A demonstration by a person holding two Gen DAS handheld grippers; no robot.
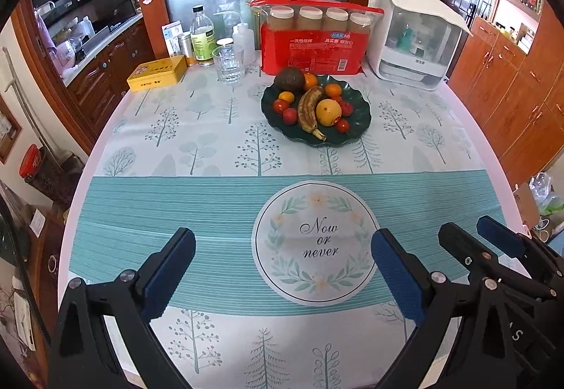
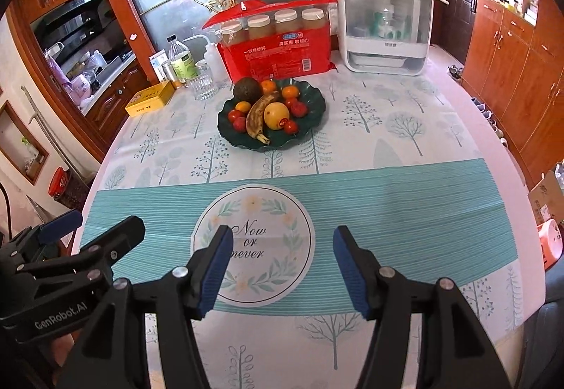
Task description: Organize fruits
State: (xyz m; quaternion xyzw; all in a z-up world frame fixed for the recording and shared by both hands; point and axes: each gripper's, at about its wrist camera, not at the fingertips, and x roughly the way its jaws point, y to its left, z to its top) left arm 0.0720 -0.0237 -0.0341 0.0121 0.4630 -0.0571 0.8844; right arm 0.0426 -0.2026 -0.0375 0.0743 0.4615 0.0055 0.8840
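A dark green scalloped plate (image 1: 359,128) (image 2: 313,107) sits past the middle of the table. On it lie a dark avocado (image 1: 289,79) (image 2: 246,88), a brown-spotted banana (image 1: 308,109) (image 2: 259,116), a large yellow-orange fruit (image 1: 328,112) (image 2: 276,115), small tangerines (image 1: 333,90) and small red fruits (image 1: 281,106). My left gripper (image 1: 282,248) (image 2: 105,221) hovers open over the near striped cloth. My right gripper (image 2: 282,241) (image 1: 469,227) is open beside it, above the round "Now or never" print. Both are empty and well short of the plate.
Behind the plate stand a red pack of paper cups (image 1: 310,50) and a white countertop appliance (image 1: 412,36). At the back left are a drinking glass (image 1: 229,63), a bottle (image 1: 202,36) and a yellow tin (image 1: 157,73). Wooden cabinets flank the table.
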